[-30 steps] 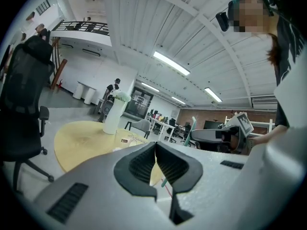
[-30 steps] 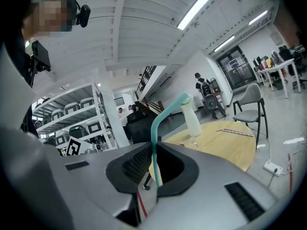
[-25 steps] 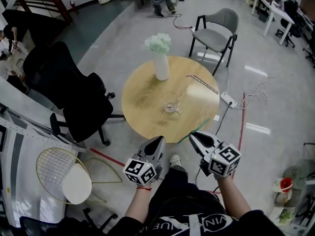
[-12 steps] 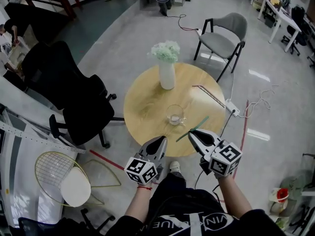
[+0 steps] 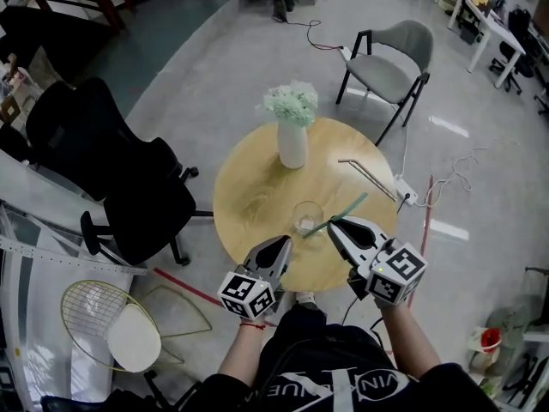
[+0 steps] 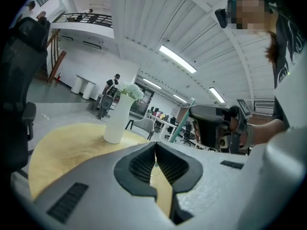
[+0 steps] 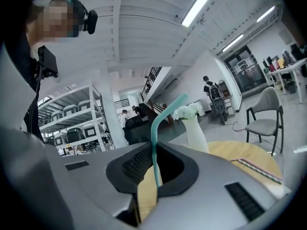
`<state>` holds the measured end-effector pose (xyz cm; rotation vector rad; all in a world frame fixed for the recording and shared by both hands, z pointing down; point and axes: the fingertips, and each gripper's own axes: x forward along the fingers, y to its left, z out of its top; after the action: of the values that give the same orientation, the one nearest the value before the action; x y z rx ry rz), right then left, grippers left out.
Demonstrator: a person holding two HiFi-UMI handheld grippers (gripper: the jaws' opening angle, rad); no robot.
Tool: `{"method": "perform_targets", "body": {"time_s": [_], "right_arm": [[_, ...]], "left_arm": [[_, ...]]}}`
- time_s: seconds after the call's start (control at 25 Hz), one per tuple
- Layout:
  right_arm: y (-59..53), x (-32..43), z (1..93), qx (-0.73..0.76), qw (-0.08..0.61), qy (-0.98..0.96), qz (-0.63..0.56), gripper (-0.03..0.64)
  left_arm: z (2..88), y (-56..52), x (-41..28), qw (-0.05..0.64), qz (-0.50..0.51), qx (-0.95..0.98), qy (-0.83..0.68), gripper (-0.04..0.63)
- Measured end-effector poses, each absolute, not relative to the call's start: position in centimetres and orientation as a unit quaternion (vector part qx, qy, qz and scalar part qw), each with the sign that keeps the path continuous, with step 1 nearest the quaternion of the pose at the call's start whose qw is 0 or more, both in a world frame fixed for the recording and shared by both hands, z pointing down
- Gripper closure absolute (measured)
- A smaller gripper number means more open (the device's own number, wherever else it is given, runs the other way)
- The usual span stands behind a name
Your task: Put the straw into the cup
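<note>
A clear glass cup (image 5: 306, 216) stands near the front of the round wooden table (image 5: 249, 187). My right gripper (image 5: 334, 225) is shut on a teal straw (image 5: 350, 206), which slants across the jaws; its left end lies over the cup's near right side in the head view. In the right gripper view the teal straw (image 7: 165, 110) rises bent between the pads of my right gripper (image 7: 154, 150). My left gripper (image 5: 281, 244) hangs shut and empty at the table's front edge, left of the cup. Its jaws meet in the left gripper view (image 6: 155, 150).
A white vase of pale flowers (image 5: 292, 141) stands behind the cup. Two spare straws (image 5: 371, 176) lie at the table's right rim. A black office chair (image 5: 129, 187) is at the left, a grey chair (image 5: 390, 54) beyond the table, and cables (image 5: 429, 183) on the floor at the right.
Both grippers have moved forward over the table's front edge. The straw's end has come from off the table to beside the cup. The left jaws stay together and the right jaws stay shut on the straw.
</note>
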<state>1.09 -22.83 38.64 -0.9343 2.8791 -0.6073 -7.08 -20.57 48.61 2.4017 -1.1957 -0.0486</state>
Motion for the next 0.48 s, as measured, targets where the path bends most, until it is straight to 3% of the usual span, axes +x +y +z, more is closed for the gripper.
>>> {"method": "perform_targets", "body": {"time_s": [0.48], "right_arm": [[-26.8, 1.8, 41.7, -0.344, -0.012, 0.919, -0.192, 0.589]], "left_arm": [[50.3, -24.5, -6.8, 0.238, -0.005, 0.879, -0.413, 0.581]]}}
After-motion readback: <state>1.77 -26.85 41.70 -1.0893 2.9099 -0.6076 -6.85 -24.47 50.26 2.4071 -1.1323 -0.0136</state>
